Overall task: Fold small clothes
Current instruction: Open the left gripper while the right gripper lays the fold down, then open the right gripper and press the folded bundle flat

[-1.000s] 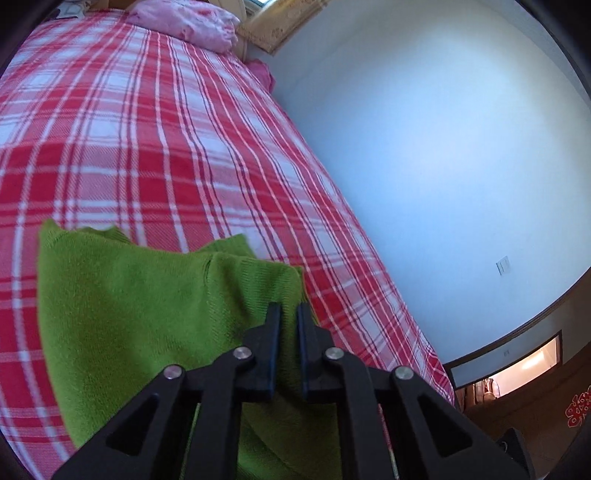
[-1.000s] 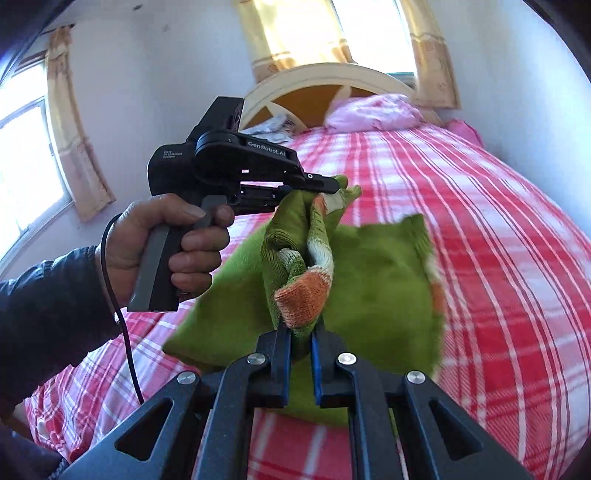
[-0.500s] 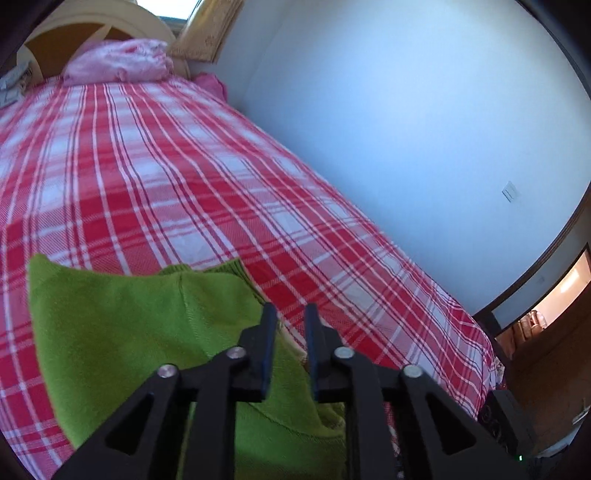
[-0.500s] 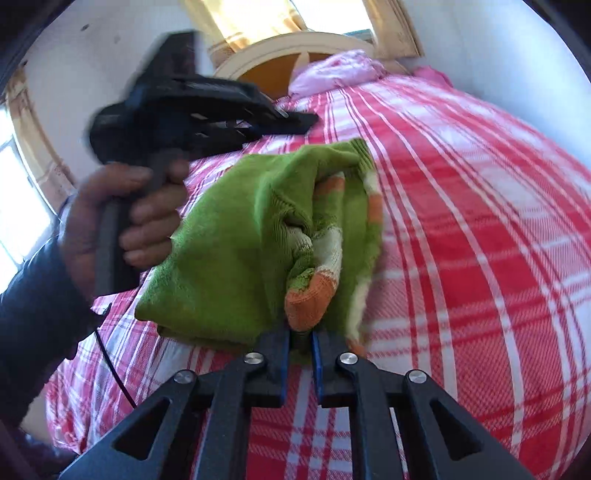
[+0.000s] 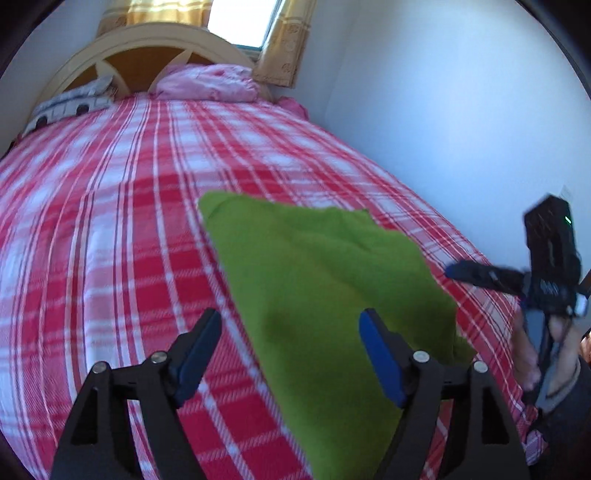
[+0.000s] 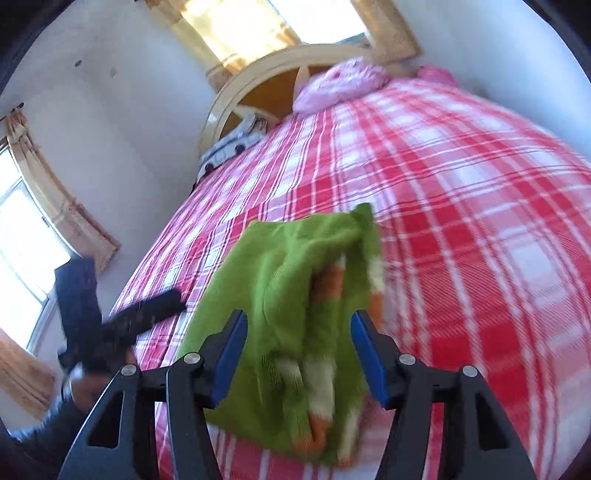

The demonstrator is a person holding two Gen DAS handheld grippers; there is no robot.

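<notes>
A small green knitted sweater lies folded on the red plaid bed. In the right wrist view its orange and white striped cuffs show on top of the fold. My left gripper hovers over the sweater's near edge; its jaws are opening and the pads stand clear of the cloth. My right gripper is also opening, with the sweater below and between its fingers but not pinched. Each gripper appears blurred in the other's view: the right one in a hand, and the left one.
A pink bundle of bedding and a grey-white cloth lie by the arched headboard. A white wall runs along the bed's far side. Curtained windows stand behind the headboard and at the left.
Both grippers were shut on the lifted green sweater; now both have let go and opened wide. The sweater has dropped folded onto the bed, and the two grippers have drawn apart.
</notes>
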